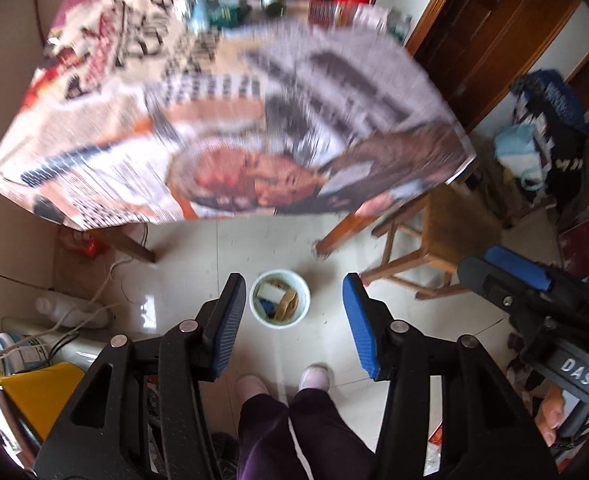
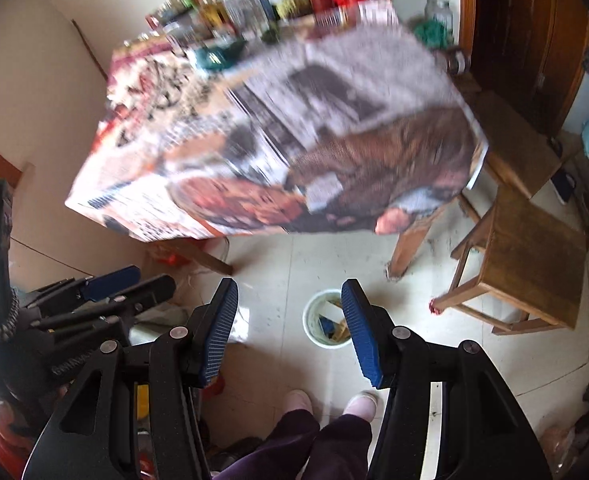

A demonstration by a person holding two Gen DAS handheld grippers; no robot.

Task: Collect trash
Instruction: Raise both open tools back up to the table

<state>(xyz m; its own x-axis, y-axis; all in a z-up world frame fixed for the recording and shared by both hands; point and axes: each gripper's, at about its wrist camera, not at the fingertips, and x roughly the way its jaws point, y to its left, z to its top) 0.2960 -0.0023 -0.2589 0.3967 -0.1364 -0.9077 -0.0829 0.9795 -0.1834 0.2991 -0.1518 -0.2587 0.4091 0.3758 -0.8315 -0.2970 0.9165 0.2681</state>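
Hanging high over the tiled floor [image 1: 182,304], the left gripper [image 1: 292,280] has its jaws apart with nothing between them. Below sits a white bin [image 1: 280,299] holding scraps, probably paper and wrappers, just ahead of the person's slippers [image 1: 314,376]. Behind it stands a table under printed paper [image 1: 222,120], blurred. Rightmost, the right gripper [image 2: 290,286] hangs equally parted and empty beside a wooden stool [image 2: 534,256].

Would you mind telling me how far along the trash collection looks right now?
Done: the white bin on the floor already holds scraps, including paper and something blue. In hand: nothing; the left gripper and right gripper are both open and empty above it. Left: the far end of the newspaper-covered table is cluttered, too blurred to pick out trash.
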